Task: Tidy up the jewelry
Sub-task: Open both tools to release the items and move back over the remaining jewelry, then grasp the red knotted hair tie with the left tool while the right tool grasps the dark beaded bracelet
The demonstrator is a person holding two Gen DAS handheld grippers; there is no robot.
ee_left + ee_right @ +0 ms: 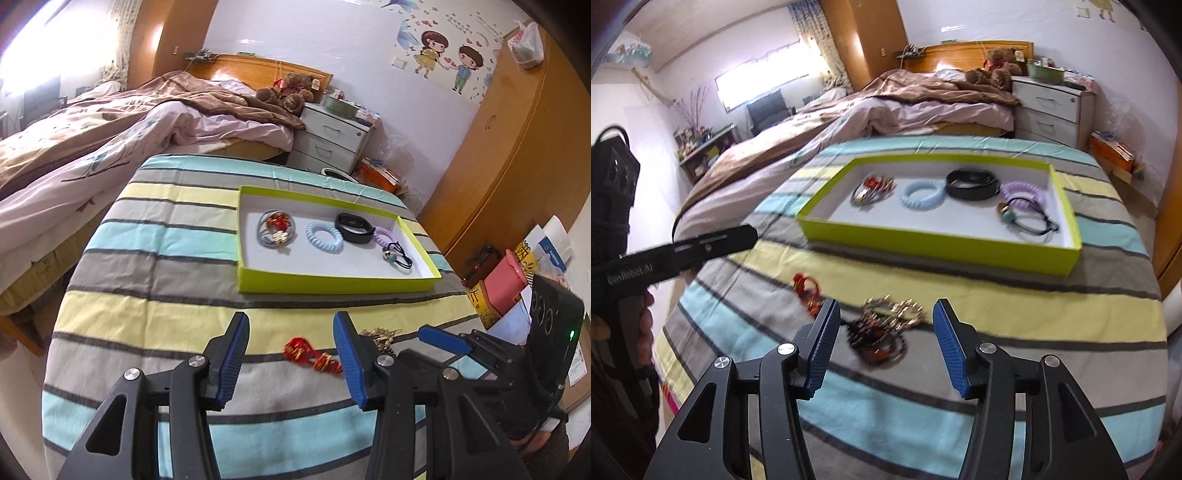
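Lying on the striped cloth of the counter (155,258), a red-and-gold trinket (312,356) sits between the ribbed blue pads of the left tool (291,354), whose jaws stand wide and clear of it. To its right, a blurred tangle of gold and dark beaded jewelry (886,325) rests between the right tool (886,343), also gaping and untouching. Beyond, the shallow lime-green box (938,240) holds a coiled blue hair tie (922,194), a black band (973,182) and a purple coil (1021,192).
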